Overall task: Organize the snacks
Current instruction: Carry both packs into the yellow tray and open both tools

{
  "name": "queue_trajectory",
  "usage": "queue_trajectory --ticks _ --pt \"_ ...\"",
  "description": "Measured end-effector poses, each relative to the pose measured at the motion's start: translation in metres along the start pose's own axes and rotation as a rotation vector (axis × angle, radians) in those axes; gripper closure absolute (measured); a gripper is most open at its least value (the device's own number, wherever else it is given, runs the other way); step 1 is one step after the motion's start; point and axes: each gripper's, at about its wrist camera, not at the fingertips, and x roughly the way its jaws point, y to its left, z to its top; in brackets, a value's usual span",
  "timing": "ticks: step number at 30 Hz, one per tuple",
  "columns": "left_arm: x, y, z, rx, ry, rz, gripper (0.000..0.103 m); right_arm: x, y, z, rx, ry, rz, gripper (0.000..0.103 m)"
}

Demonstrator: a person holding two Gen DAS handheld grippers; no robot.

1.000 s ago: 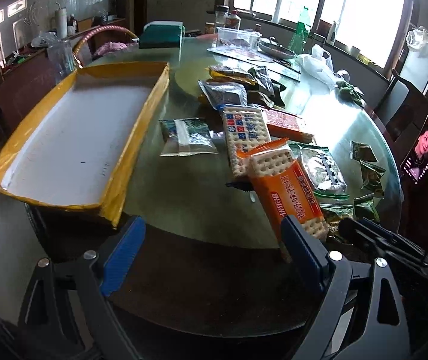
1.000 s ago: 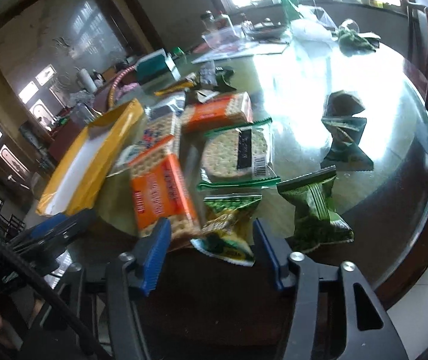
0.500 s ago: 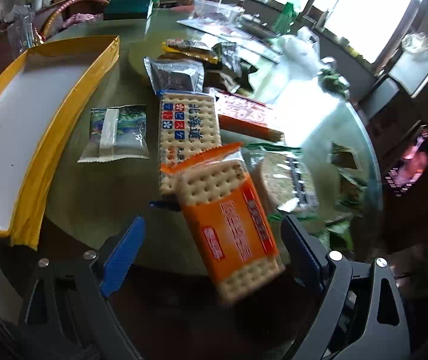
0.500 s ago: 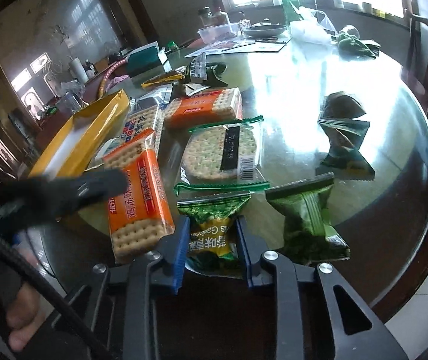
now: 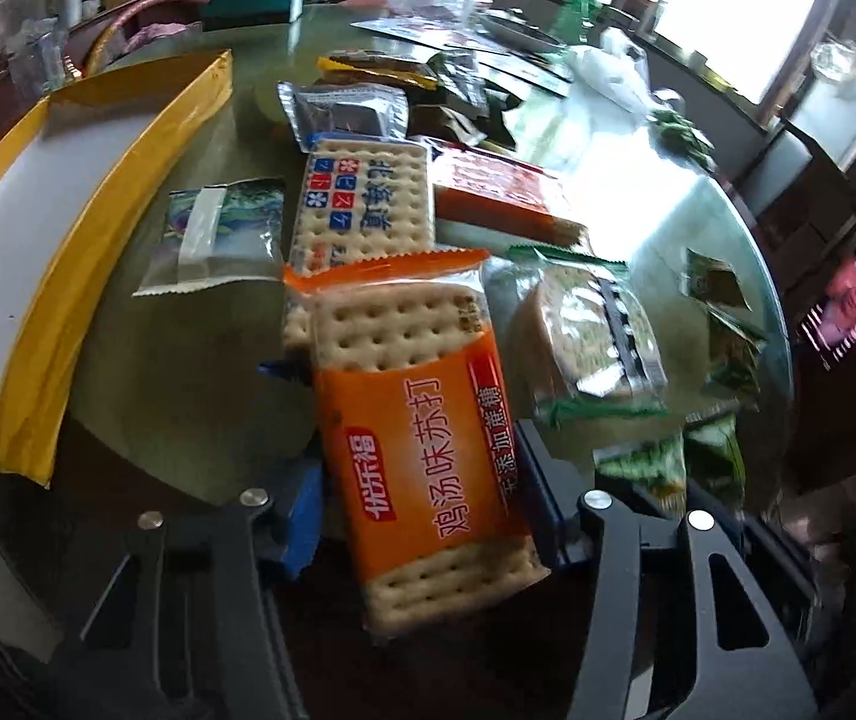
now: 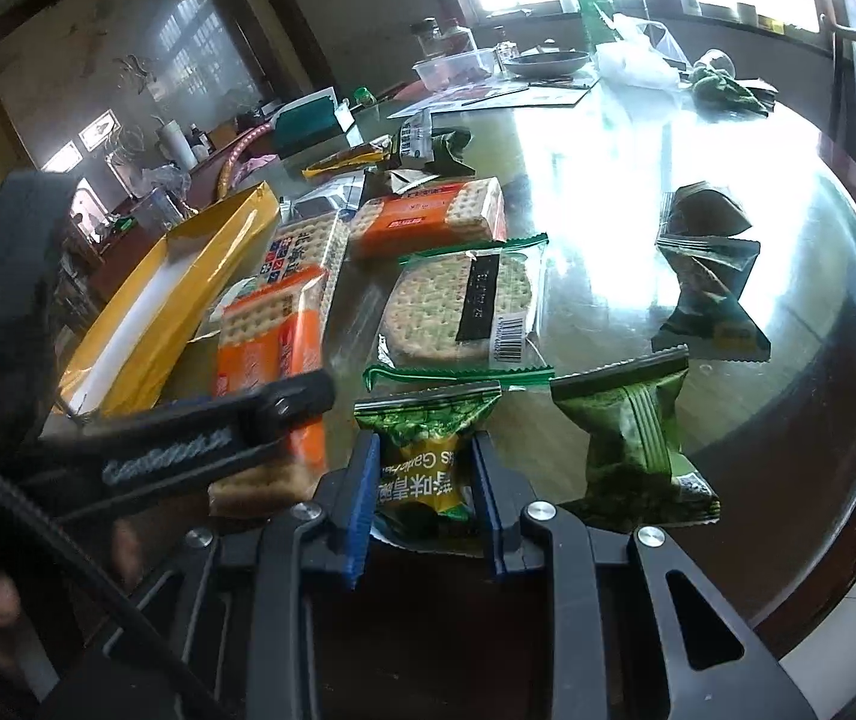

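- The orange cracker pack [image 5: 428,438] lay near the front edge of the glass table [image 5: 176,372], its long axis running away from the left wrist camera and tilted a little to the left, the sealed orange end pointing toward the far side of the table.
- The left gripper [image 5: 422,504] had just been closing; its blue pads sat against both long sides of the orange cracker pack, pinching it across its width.
- In the right wrist view the same pack [image 6: 272,354] showed partly behind the left gripper's black finger [image 6: 212,438].
- The small green snack packet [image 6: 425,456] stood at the table's near edge, its long axis pointing away from the right wrist camera, the crimped top end farthest from it.
- The right gripper [image 6: 425,480] had its pads pressed on the two sides of that green packet, narrowly spread and clamping it.
- A second green packet [image 6: 632,438] lay just to the right of the held one, not touching it.
- A clear pack of round crackers [image 6: 464,306] lay just beyond the two green packets.
- A blue-printed cracker pack [image 5: 362,204] lay beyond the orange one, its near end tucked under it.
- The yellow-edged tray [image 5: 98,228] stood on the left of the table, its white floor bare.
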Motion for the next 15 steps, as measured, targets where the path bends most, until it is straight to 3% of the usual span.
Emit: queue_trajectory --ticks 3,9,11,15 --pt "-0.01 0.004 -0.008 0.031 0.009 -0.038 0.048 0.001 0.002 0.001 0.002 -0.003 -0.005 0.074" --pt "-0.043 0.023 -0.017 0.017 -0.075 -0.168 0.05 -0.008 0.012 0.007 -0.007 -0.047 -0.007 0.075" --pt "-0.055 0.034 -0.014 -0.01 -0.115 -0.172 0.05 -0.01 0.019 0.01 -0.027 -0.06 -0.015 0.075" --pt "-0.079 0.067 0.002 -0.081 -0.189 -0.148 0.05 -0.009 0.048 0.022 -0.08 -0.078 0.057 0.075"
